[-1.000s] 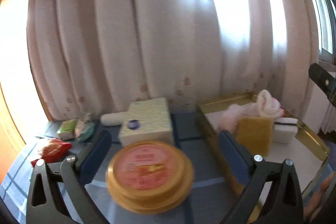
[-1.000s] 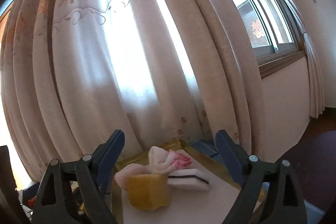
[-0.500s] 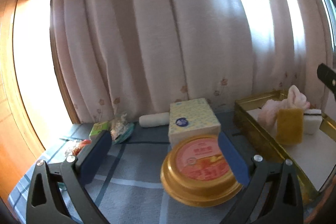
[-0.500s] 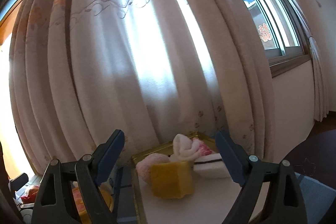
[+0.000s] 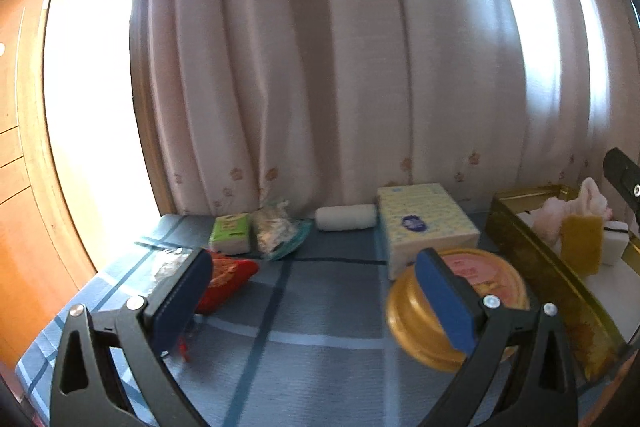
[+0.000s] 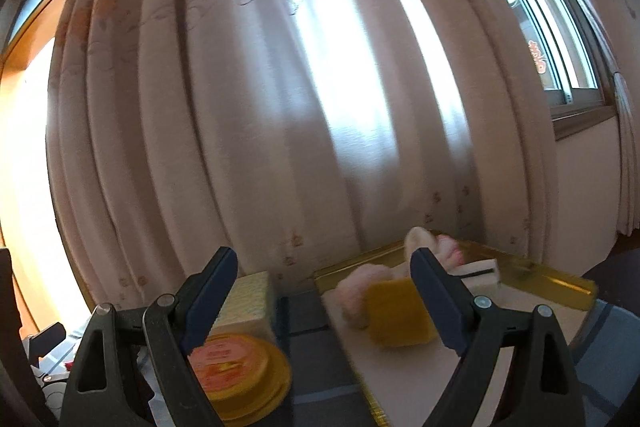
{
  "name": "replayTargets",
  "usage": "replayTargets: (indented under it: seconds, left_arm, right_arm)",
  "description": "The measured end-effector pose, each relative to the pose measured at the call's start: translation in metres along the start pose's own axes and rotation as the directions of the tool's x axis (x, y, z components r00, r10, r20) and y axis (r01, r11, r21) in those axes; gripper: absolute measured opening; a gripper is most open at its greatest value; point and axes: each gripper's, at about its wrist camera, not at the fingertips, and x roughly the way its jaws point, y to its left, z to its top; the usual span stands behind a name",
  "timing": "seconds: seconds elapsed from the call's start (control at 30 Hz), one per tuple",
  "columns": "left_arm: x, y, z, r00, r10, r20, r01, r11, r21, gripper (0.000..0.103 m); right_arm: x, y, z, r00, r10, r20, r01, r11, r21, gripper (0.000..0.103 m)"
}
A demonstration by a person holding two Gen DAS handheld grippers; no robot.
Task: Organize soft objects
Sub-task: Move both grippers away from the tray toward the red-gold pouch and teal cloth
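My left gripper is open and empty above the blue checked tablecloth. Ahead of it lie a white rolled cloth, a green tissue pack, a clear bag and a red pouch behind the left finger. A gold tray at the right holds a yellow sponge, a pink fluffy item and a white sponge. My right gripper is open and empty, raised before the tray and yellow sponge.
A yellow tissue box and a round gold tin with a pink lid stand between the loose items and the tray. Pink curtains hang right behind the table. A wooden frame is at the left.
Both views have swung to the left. The tin and tray have slid to the right in the left wrist view, and the items at the table's left have come into full view.
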Motion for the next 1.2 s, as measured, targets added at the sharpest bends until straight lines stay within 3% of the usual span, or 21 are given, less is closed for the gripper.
replayTargets:
  seconds: [0.6,0.77,0.97,1.2]
  left_arm:
    - [0.007,0.093,0.002,0.992,0.121,-0.021,-0.122,0.990,-0.075,0.102]
    - [0.009,0.121,-0.001,0.986,0.164,-0.041,-0.167,0.981,-0.094,0.102]
    - [0.012,0.169,-0.005,0.962,0.263,-0.076,-0.271,0.954,-0.131,0.102]
    - [0.020,0.213,-0.008,0.906,0.408,-0.116,-0.422,0.895,-0.144,0.102]
  right_arm:
    - [-0.002,0.091,-0.023,0.987,0.152,-0.048,-0.156,0.983,-0.094,0.090]
    - [0.003,0.118,-0.030,0.975,0.197,-0.103,-0.208,0.971,-0.113,0.090]
    - [0.020,0.146,-0.043,0.943,0.247,-0.224,-0.276,0.955,-0.108,0.090]
    - [0.042,0.179,-0.058,0.877,0.318,-0.361,-0.374,0.923,-0.095,0.090]
